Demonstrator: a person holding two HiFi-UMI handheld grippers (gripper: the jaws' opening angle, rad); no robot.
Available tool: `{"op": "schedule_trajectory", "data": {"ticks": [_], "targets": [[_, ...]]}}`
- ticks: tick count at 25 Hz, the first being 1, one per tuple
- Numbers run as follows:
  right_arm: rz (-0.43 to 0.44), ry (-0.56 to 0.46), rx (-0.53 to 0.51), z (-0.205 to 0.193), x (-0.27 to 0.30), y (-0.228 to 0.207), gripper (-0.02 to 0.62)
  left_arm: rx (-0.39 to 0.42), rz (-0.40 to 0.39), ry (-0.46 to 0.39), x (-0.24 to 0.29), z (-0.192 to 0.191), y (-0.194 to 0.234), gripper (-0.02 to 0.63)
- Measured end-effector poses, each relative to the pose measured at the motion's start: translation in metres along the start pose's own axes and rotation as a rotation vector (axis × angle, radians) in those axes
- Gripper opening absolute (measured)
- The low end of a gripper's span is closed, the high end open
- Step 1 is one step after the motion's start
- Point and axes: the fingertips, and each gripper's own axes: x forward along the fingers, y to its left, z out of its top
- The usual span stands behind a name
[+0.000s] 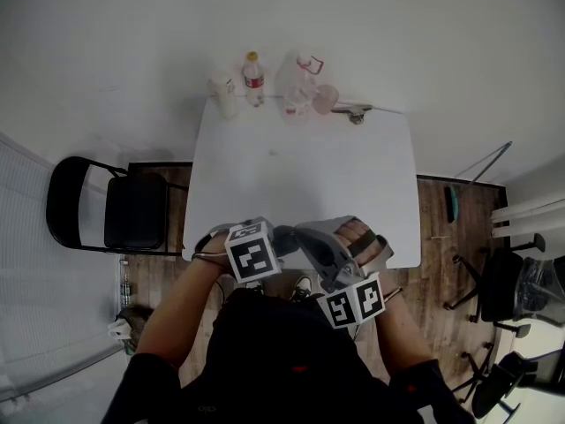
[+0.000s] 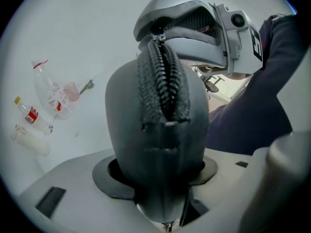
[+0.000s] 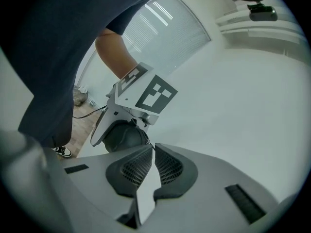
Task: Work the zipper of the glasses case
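Observation:
My left gripper (image 2: pixel 158 178) holds a dark grey glasses case (image 2: pixel 155 130) upright between its jaws, with the zipper (image 2: pixel 163 81) facing the camera. The zipper is parted along the case's upper part. At the top of the zipper, my right gripper (image 2: pixel 158 33) is shut on the zipper pull. In the right gripper view its jaws (image 3: pixel 151 149) meet at the case (image 3: pixel 125 137), below the left gripper's marker cube (image 3: pixel 150 93). In the head view both grippers meet at the case (image 1: pixel 285 240) over the table's near edge, the left gripper (image 1: pixel 274 246) beside the right gripper (image 1: pixel 302 235).
The white table (image 1: pixel 300 166) carries a red-labelled bottle (image 1: pixel 253 79), a white bottle (image 1: pixel 224 95) and a clear jug (image 1: pixel 298 87) along its far edge. A black folding chair (image 1: pixel 124 208) stands left of the table. Stands and gear sit on the wooden floor at the right.

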Motion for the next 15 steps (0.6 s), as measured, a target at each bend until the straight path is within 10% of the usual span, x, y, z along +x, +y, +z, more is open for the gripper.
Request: {"op": "schedule_trajectory", "data": {"ticks": [9,15], "targets": [[-0.080,-0.010,0.150,-0.003,-0.003,-0.023,0.034,-0.051,0.096,-0.267,-0.009,0.020,0.013,0.265],[-0.189,-0.041,0.439,-0.027,-0.022,-0.053,0.033,-0.142,0.216,-0.556,-0.053,0.041,0.034,0.265]]}}
